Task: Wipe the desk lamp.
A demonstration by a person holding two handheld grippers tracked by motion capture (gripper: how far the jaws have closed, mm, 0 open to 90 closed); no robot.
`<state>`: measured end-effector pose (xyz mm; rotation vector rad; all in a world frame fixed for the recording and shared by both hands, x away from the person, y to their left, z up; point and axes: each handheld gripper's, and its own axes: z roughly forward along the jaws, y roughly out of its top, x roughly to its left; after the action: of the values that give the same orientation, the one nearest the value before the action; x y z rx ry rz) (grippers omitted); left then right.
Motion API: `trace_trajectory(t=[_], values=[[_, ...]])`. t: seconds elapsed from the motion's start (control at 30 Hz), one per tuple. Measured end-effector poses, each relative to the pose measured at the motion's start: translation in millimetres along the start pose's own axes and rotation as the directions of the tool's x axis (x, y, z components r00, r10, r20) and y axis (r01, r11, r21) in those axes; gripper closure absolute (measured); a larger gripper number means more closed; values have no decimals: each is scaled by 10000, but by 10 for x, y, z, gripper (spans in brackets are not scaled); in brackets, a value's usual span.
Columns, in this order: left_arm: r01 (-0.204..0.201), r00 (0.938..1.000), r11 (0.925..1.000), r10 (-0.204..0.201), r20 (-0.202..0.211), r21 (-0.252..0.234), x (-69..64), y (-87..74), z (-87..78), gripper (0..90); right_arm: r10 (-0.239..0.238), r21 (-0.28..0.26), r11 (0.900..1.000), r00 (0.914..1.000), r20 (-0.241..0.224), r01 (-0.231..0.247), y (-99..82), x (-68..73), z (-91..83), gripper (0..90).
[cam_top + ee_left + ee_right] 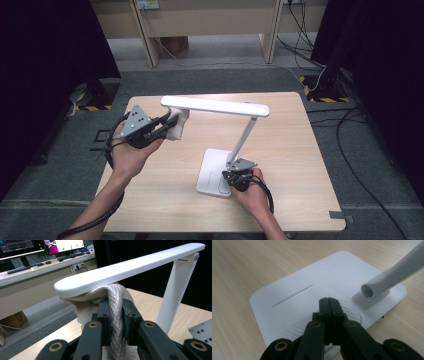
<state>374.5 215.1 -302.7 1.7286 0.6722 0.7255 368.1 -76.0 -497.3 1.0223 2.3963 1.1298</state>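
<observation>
The left gripper [115, 312] is clamped on a fold of white woven cloth [95, 303], jaws narrow w/ the fabric bunched between the pads, and the cloth is pressed up against the underside of the lamp head [130, 270] near its free end. In the high view the left gripper [165, 125] sits at the table's left, holding the cloth [177, 125] right at the tip of the lamp head [215, 106]. The right gripper [329, 302] has its jaws fully closed w/ nothing between them, tips bearing down on the lamp base [294, 290] close to where the slanted lamp arm [392, 275] is socketed; in the high view the right gripper [239, 176] rests on the near edge of the base [210, 170]. The step looks like wiping the lamp head while the base is pinned. To do it well: keep the right tips pressing straight down so the base can't slide or tip, keep the cloth in light, even contact, and stroke along the length of the head, not across, since side force would twist the hinge. Count: 1 lamp, 1 cloth, 2 grippers, 1 wooden table [300, 150].
</observation>
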Motion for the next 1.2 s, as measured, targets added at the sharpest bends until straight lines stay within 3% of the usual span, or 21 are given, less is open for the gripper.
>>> trace_trajectory(t=[1.2], values=[[-121, 9989, 9999, 122, 443, -28, -192, 72, 166, 785, -22, -14, 10000, 10000, 24, 22, -1, 3, 1, 900]])
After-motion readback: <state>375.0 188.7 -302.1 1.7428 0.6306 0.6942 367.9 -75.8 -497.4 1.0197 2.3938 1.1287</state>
